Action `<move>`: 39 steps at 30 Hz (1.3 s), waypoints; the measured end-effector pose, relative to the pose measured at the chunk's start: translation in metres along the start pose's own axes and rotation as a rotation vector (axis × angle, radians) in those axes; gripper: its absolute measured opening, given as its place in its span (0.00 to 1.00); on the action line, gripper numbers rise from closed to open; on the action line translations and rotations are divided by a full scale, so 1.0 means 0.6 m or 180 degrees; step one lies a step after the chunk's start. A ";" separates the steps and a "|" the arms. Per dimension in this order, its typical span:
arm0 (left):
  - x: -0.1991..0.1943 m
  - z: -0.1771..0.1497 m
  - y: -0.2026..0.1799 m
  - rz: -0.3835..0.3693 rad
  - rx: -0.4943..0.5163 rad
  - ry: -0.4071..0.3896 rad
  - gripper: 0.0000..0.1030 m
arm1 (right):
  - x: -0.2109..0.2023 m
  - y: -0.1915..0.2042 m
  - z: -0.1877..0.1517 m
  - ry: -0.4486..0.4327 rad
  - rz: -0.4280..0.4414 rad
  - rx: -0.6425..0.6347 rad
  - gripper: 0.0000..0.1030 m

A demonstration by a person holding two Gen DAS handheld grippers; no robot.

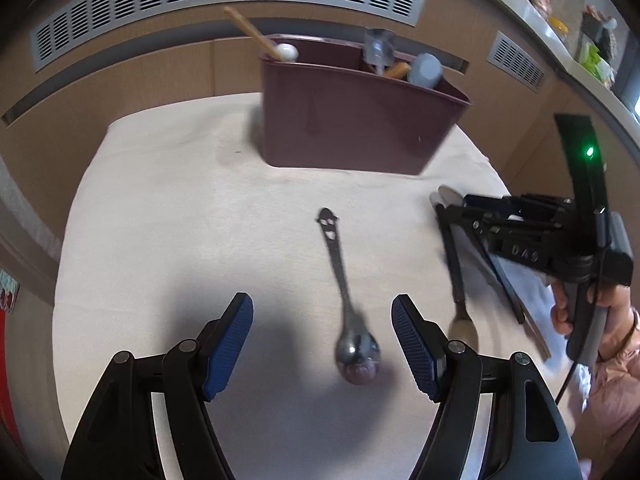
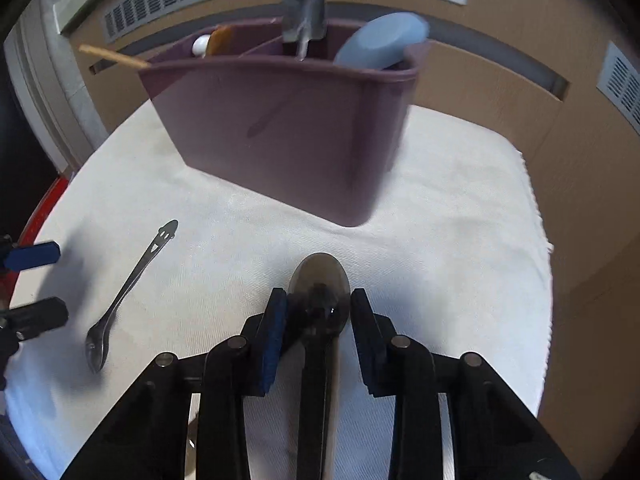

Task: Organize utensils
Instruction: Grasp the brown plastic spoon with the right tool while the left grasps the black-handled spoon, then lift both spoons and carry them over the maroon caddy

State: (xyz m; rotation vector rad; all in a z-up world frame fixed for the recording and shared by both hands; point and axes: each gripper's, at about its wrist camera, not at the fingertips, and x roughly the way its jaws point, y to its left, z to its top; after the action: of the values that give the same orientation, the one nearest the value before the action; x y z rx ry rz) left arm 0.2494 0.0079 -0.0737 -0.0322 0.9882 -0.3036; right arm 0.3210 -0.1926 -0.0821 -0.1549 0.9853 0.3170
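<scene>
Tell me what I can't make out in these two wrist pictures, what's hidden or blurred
- Large spoon, right wrist view: handle hidden under the right hand-held gripper; pad contact unclear.
- Fork, left wrist view: blurred, tines partly behind a left hand-held gripper finger.
- Purple caddy, both views: the lower parts of the utensils are behind its walls.
- Small spoon: bowl blurred.

Both views are evenly lit by soft, diffuse light, bright on the white cloth and without harsh glare. A broad, soft-edged shadow pools on the cloth beneath the left gripper; a small highlight glints in the bowl of the small spoon. Fisheye distortion bows the vent grille and darkens the corners. The maroon caddy is smeared by motion blur in the right wrist view, and its utensils look soft.
</scene>
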 end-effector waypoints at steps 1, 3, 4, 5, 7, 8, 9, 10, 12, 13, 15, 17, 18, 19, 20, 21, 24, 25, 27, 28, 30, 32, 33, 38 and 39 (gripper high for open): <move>0.001 0.000 -0.010 -0.0035 0.0070 0.0020 0.70 | -0.013 -0.007 -0.005 -0.0027 -0.0003 0.0045 0.29; 0.005 0.001 -0.033 -0.0142 0.0229 0.0056 0.70 | -0.038 -0.024 -0.020 -0.0045 0.0049 0.0149 0.29; 0.007 0.002 -0.043 -0.0188 0.0276 0.0076 0.70 | -0.050 -0.032 -0.030 -0.0039 0.0085 0.0205 0.29; 0.011 0.004 -0.053 -0.0258 0.0317 0.0112 0.69 | -0.058 -0.038 -0.038 -0.0030 0.0103 0.0235 0.29; 0.016 0.008 -0.068 -0.0374 0.0344 0.0180 0.66 | -0.071 -0.048 -0.056 -0.0016 0.0142 0.0286 0.29; 0.020 0.010 -0.076 -0.0439 0.0349 0.0232 0.61 | -0.077 -0.051 -0.063 -0.0017 0.0160 0.0313 0.29; 0.023 0.010 -0.084 -0.0477 0.0363 0.0275 0.59 | -0.082 -0.056 -0.069 -0.0029 0.0173 0.0347 0.29; 0.025 0.011 -0.093 -0.0506 0.0389 0.0311 0.57 | -0.084 -0.066 -0.072 -0.0041 0.0191 0.0382 0.29; 0.029 0.012 -0.107 -0.0514 0.0445 0.0358 0.54 | -0.087 -0.071 -0.081 -0.0067 0.0222 0.0445 0.29; 0.032 0.013 -0.114 -0.0513 0.0475 0.0386 0.52 | -0.090 -0.072 -0.084 -0.0078 0.0220 0.0473 0.29; 0.037 0.017 -0.125 -0.0536 0.0509 0.0459 0.45 | -0.092 -0.079 -0.092 -0.0093 0.0223 0.0521 0.29; 0.044 0.020 -0.133 -0.0593 0.0516 0.0537 0.34 | -0.093 -0.085 -0.100 -0.0091 0.0252 0.0569 0.29; 0.052 0.027 -0.140 -0.0629 0.0539 0.0601 0.32 | -0.096 -0.091 -0.105 -0.0089 0.0263 0.0588 0.29; 0.060 0.032 -0.146 -0.0625 0.0565 0.0650 0.28 | -0.095 -0.093 -0.108 -0.0094 0.0262 0.0601 0.29; 0.071 0.041 -0.153 -0.0601 0.0601 0.0718 0.27 | -0.095 -0.093 -0.110 -0.0104 0.0258 0.0611 0.29; 0.083 0.052 -0.162 -0.0587 0.0639 0.0813 0.27 | -0.095 -0.094 -0.112 -0.0111 0.0268 0.0630 0.29; 0.112 0.081 -0.185 -0.0559 0.0753 0.1028 0.27 | -0.099 -0.097 -0.122 -0.0141 0.0298 0.0667 0.29; 0.123 0.090 -0.195 -0.0475 0.0809 0.1083 0.27 | -0.101 -0.096 -0.125 -0.0156 0.0281 0.0659 0.29; 0.143 0.106 -0.214 -0.0318 0.0952 0.1171 0.27 | -0.107 -0.094 -0.130 -0.0183 0.0275 0.0645 0.29; 0.156 0.112 -0.221 -0.0208 0.1014 0.1230 0.27 | -0.109 -0.095 -0.132 -0.0193 0.0295 0.0651 0.29; 0.179 0.121 -0.228 -0.0041 0.1040 0.1345 0.27 | -0.114 -0.098 -0.135 -0.0216 0.0323 0.0669 0.29; 0.185 0.131 -0.234 0.0008 0.1030 0.1375 0.26 | -0.119 -0.100 -0.137 -0.0244 0.0329 0.0674 0.29; 0.186 0.134 -0.233 0.0006 0.0976 0.1379 0.26 | -0.121 -0.101 -0.137 -0.0259 0.0326 0.0674 0.29; 0.150 0.119 -0.204 -0.0169 0.0750 0.1091 0.12 | -0.132 -0.101 -0.135 -0.0330 0.0354 0.0701 0.29; 0.130 0.113 -0.195 -0.0208 0.0702 0.0947 0.12 | -0.135 -0.098 -0.134 -0.0346 0.0355 0.0696 0.29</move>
State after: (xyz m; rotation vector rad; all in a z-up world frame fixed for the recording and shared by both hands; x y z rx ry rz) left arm 0.3178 -0.1323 -0.0809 0.1863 1.2446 -0.4855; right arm 0.2354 -0.2857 -0.0591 0.1155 0.9157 0.3139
